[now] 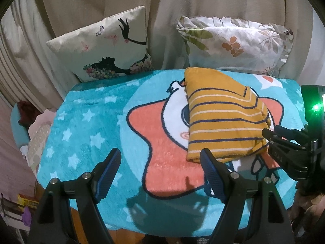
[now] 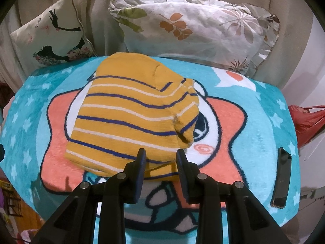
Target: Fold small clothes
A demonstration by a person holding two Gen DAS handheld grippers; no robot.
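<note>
Folded clothing, a mustard-yellow top (image 2: 130,122) with navy and white stripes, lies on a turquoise blanket (image 2: 264,126) printed with white stars and a coral star cartoon. It sits over the middle of that cartoon, its plain yellow end toward the two pillows at the back, with a sleeve folded across its right side.

From the right wrist view, the right gripper (image 2: 161,154) hangs over the near edge of the top. Its fingers (image 2: 141,160) stand a narrow gap apart with the near hem showing between them; I cannot tell whether the pads press on the cloth. This view alone shows a dark phone (image 2: 282,174) lying near the blanket's right edge and a red bag (image 2: 306,120) beyond it.

From the left wrist view, the left gripper (image 1: 160,156) has its fingers (image 1: 110,166) spread wide with nothing between them, over the coral star just left of the top; its right finger overlaps the top's near left corner in the picture. Only here is the right gripper seen from the side, low at the top's near right corner, with a green light (image 1: 315,107) glowing on its body. This view also shows more of the silhouette-print cushion (image 1: 105,44) beside the floral pillow (image 1: 233,42), both leaning on a beige curtain (image 1: 162,4).
</note>
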